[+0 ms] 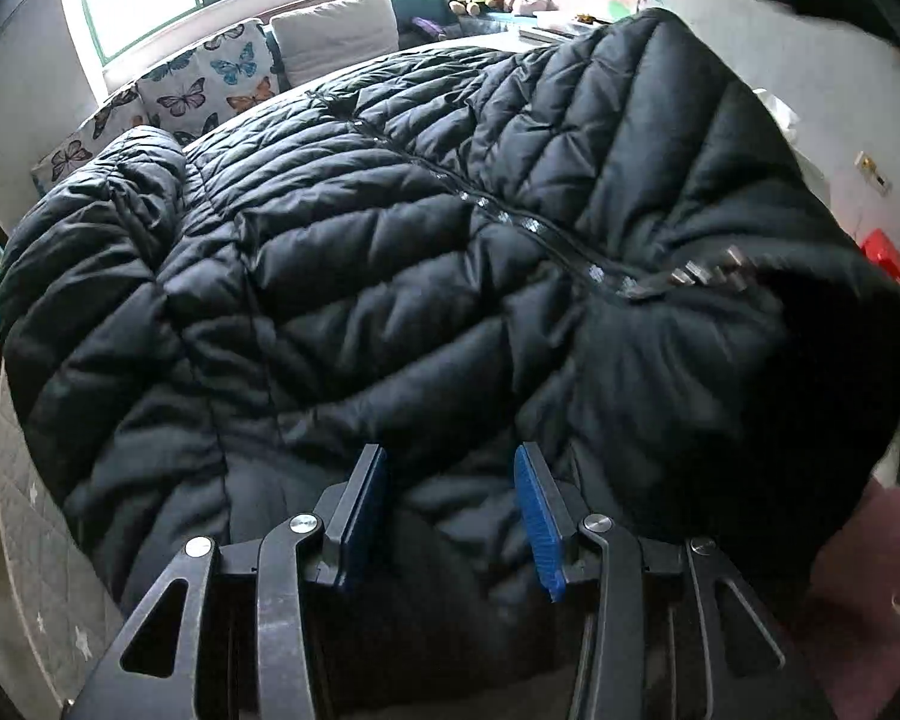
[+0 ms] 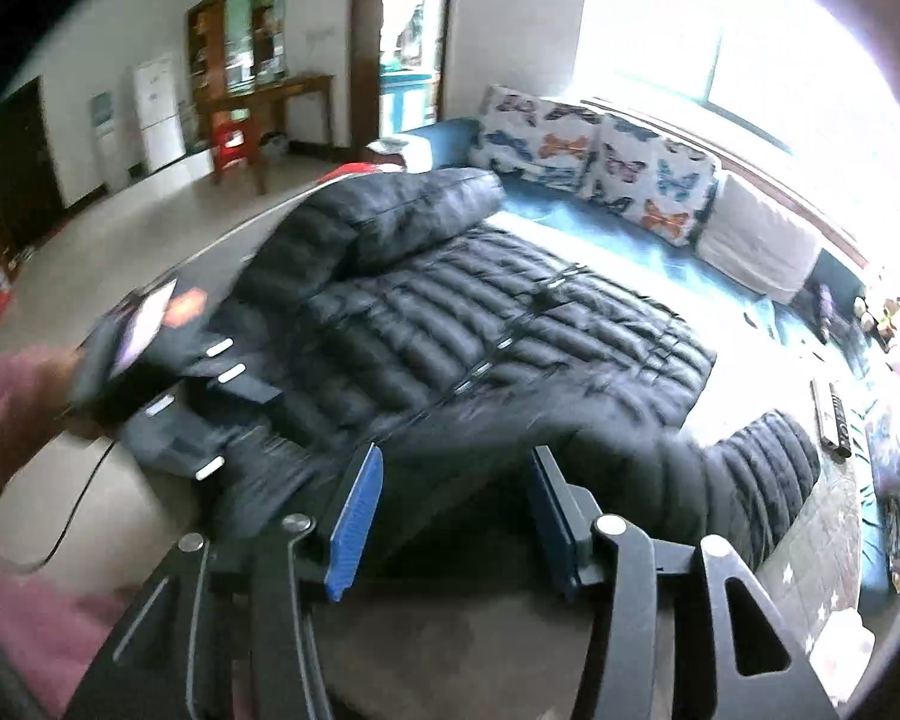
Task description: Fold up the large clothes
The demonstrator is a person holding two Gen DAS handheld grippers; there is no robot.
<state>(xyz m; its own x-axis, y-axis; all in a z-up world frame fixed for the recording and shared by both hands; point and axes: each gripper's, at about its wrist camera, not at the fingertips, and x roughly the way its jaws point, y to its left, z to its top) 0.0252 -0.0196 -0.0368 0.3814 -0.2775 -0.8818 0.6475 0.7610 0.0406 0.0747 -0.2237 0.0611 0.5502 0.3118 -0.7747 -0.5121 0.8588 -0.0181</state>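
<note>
A large black quilted puffer jacket (image 1: pixel 390 276) lies spread on a table, zipper side up, and fills the left wrist view. Its right side is raised and folded inward. My left gripper (image 1: pixel 450 462) is open, its blue pads just above the jacket's near part, holding nothing. In the right wrist view the jacket (image 2: pixel 510 348) lies flat with one sleeve (image 2: pixel 768 468) at the right and a folded-over part at the far left. My right gripper (image 2: pixel 456 468) is open at the jacket's near hem, empty. The other gripper (image 2: pixel 144 348) shows at the left, blurred.
The table's quilted cover (image 1: pixel 36 546) shows at the left edge, and also in the right wrist view (image 2: pixel 822 546). Butterfly cushions (image 2: pixel 594 156) and a white cushion (image 2: pixel 756 240) line a blue sofa behind. A remote-like object (image 2: pixel 831 420) lies at the right. A red stool (image 2: pixel 231 141) stands on the floor.
</note>
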